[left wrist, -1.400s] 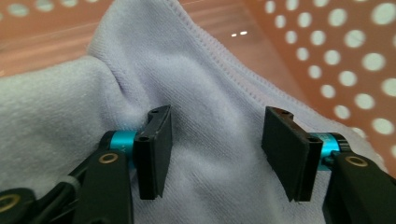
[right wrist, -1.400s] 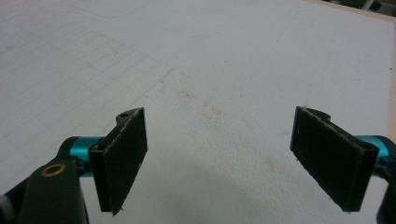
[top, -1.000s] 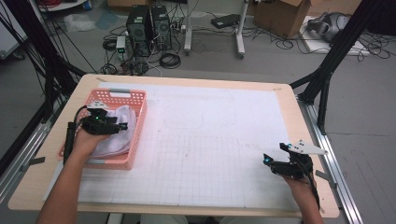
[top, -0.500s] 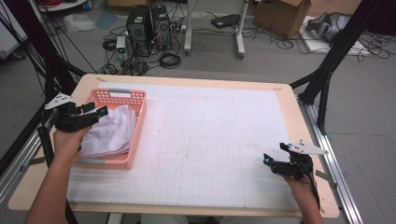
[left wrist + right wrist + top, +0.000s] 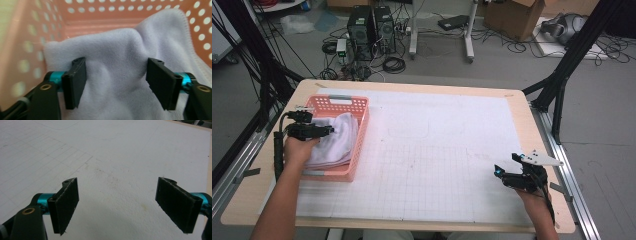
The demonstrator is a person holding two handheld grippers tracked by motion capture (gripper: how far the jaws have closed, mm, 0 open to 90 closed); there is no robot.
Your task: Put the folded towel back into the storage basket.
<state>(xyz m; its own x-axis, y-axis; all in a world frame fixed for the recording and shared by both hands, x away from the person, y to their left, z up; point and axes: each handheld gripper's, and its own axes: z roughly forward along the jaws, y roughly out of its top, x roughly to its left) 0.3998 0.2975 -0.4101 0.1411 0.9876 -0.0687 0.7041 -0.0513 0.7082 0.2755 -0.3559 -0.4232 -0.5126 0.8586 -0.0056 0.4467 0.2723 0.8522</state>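
A pink perforated basket [image 5: 361,116] stands at the table's left, with a pale lilac towel [image 5: 338,141] heaped inside it. My left gripper [image 5: 330,131] reaches in over the basket's left wall, just above the towel. In the left gripper view the towel [image 5: 117,50] bulges up between the wide-apart jaws of that gripper [image 5: 116,68]. The jaws have just been opening, and the pads do not squeeze the cloth. My right gripper [image 5: 498,171] rests low over the white mat near the table's front right corner. In its own view the right gripper [image 5: 117,186] is open with nothing between its pads.
A white gridded mat [image 5: 437,150] covers most of the wooden table [image 5: 257,200]. Black frame legs [image 5: 562,75] stand at the table's right and left sides. Computer towers [image 5: 372,30] and cables sit on the floor beyond the far edge.
My left gripper drew back left out of the basket, then came back in over the towel's left side. The towel now lies more spread out. The right gripper has kept still.
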